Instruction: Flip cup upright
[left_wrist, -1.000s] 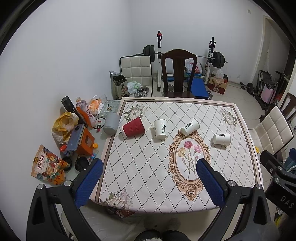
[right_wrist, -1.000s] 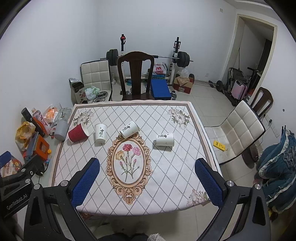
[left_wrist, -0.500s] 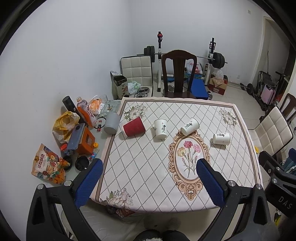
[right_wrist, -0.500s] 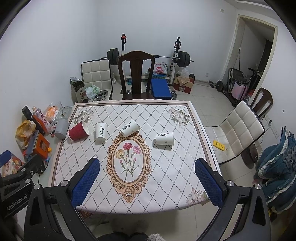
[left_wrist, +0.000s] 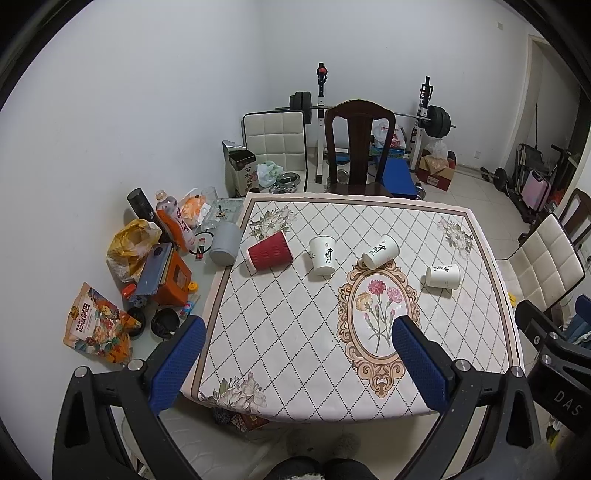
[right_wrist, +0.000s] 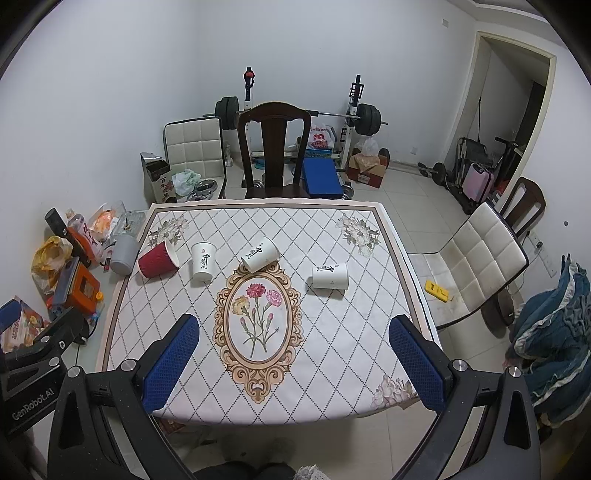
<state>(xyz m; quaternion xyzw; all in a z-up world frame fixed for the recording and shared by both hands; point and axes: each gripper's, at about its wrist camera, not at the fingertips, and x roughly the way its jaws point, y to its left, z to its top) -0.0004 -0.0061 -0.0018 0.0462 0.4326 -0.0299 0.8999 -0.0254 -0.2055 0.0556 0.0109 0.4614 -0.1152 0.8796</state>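
Four paper cups lie tipped over in a row on the flowery desk (right_wrist: 332, 354): a red ribbed cup (right_wrist: 158, 260) and three white ones. Left tongs (left_wrist: 297, 363) and right tongs (right_wrist: 293, 363) are spread wide, holding nothing.

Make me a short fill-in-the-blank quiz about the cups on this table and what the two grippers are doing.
1. The number of cups lying on the table is ____.
2. The only cup that is not white is the ____ one.
3. The white cup nearest the cream chair lies on its ____.
4. The left gripper and right gripper both have jaws that are ____ and hold nothing.

Answers: four; red; side; open
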